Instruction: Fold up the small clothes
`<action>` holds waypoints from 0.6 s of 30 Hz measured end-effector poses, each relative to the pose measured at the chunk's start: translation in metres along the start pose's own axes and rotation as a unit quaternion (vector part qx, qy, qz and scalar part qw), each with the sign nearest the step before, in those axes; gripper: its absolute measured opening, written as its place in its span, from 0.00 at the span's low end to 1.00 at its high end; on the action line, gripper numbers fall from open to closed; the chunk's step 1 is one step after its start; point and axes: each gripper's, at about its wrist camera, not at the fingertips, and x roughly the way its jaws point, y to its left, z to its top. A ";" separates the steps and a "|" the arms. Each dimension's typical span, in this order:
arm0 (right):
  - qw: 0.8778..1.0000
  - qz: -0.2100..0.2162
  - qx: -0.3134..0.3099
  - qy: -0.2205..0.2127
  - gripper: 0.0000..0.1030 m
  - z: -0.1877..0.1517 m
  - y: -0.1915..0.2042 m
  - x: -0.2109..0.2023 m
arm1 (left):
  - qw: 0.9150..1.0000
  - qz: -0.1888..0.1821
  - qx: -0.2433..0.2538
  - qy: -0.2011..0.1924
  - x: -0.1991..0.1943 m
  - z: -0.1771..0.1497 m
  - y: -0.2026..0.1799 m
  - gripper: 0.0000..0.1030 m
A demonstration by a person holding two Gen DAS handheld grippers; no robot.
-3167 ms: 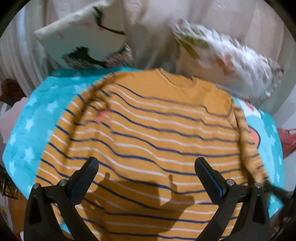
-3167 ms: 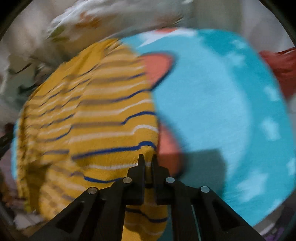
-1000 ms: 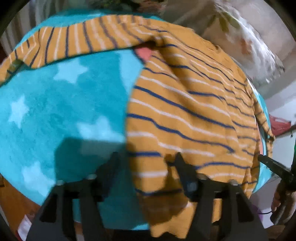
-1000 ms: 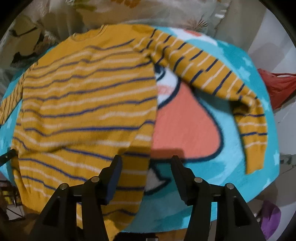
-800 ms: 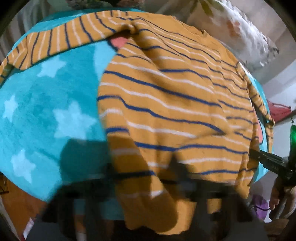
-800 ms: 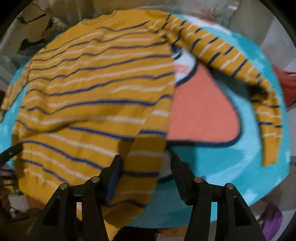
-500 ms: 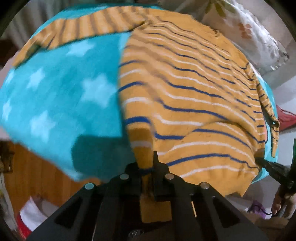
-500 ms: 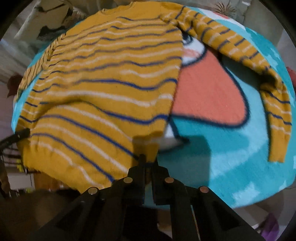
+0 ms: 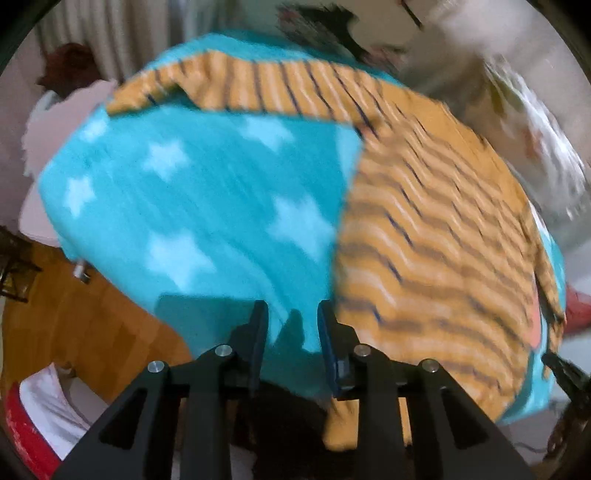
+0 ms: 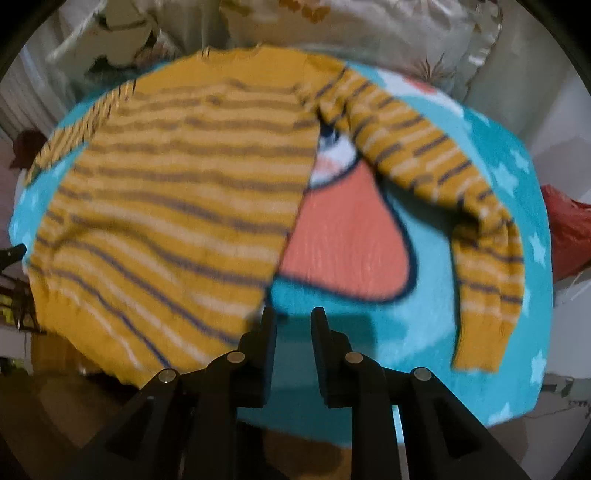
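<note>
A turquoise blanket [image 10: 461, 332] with pale stars and a large coral shape outlined in dark blue covers the surface and fills most of both views. On it lies the yellow striped sweater [image 10: 177, 206], spread flat with the neck toward the top of the frame. In the right wrist view its body takes the left and centre, one sleeve runs down the right side of the frame, and the hem hangs a little over the near edge at lower left. In the left wrist view the sweater [image 9: 436, 236] fills the right half, and the other sleeve stretches across the top toward the upper left.

The left gripper [image 9: 291, 325] sits at the bottom centre of its view, over the blanket's near edge and just beside the sweater's side edge; its fingers are parted and grasp nothing. The right gripper [image 10: 293, 325] sits at the bottom centre of its view, near the sweater's lower corner, fingers parted and also released.

Patterned pillows [image 10: 369, 33] lie beyond the blanket at the top. A wooden floor [image 9: 85, 314] shows at lower left. Both views are blurred. No writing can be read.
</note>
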 end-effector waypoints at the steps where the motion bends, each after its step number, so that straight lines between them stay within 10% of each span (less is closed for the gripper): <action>1: 1.000 0.003 0.002 -0.005 0.20 0.008 0.005 0.001 | 1.000 0.006 -0.009 -0.015 0.000 0.012 0.004 0.36; 8: 0.999 0.010 -0.026 -0.040 0.25 0.064 0.067 0.011 | 0.991 -0.009 -0.098 -0.088 0.022 0.103 0.060 0.56; 18: 0.998 0.006 0.017 -0.067 0.30 0.119 0.117 0.014 | 0.977 -0.051 -0.194 -0.066 0.083 0.180 0.137 0.56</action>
